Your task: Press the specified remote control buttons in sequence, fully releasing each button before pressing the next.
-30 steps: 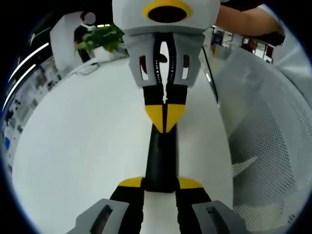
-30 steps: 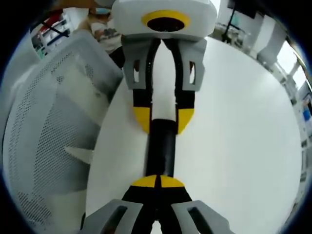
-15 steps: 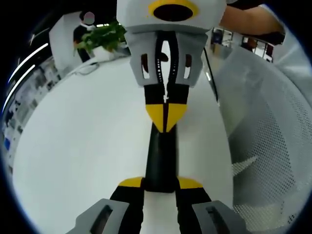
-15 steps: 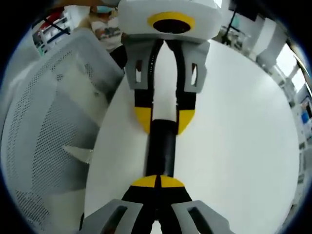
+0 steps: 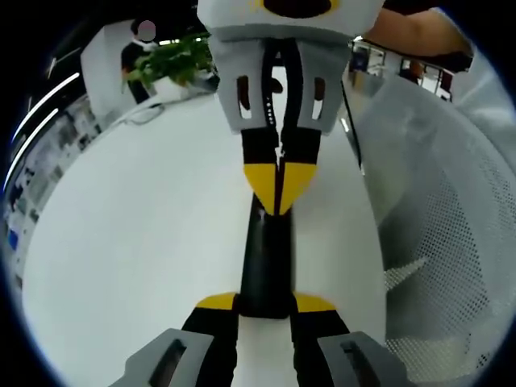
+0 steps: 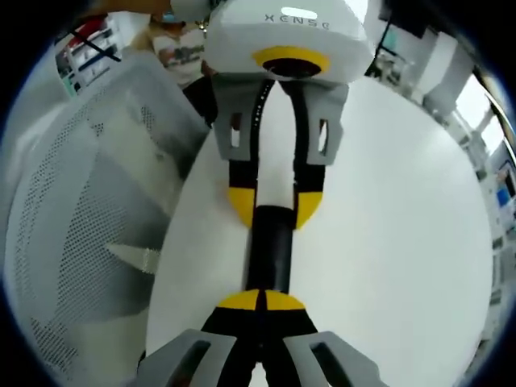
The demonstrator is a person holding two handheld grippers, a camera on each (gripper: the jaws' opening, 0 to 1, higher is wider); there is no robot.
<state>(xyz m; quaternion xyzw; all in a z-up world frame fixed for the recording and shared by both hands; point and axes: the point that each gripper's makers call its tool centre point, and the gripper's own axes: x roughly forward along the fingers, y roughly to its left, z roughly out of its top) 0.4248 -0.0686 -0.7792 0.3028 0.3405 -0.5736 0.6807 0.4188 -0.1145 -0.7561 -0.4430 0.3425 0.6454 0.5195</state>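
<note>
Right gripper (image 5: pixel 276 193) nearer, left gripper (image 6: pixel 270 211) clamping remote (image 5: pixel 268 262)

Left tool (image 5: pixel 264 302) clamps near end of black remote (image 5: pixel 269 266) over white tabletop (image 5: pixel 137 242); right tool (image 5: pixel 278 205) tips together at far end; mesh chair (image 5: pixel 451 242) alongside.

Long black remote control (image 5: pixel 269 266): smooth, glossy plastic
Round white table (image 5: pixel 145 234): smooth, matt
White mesh chair back (image 6: pixel 72 210): perforated fabric
</note>
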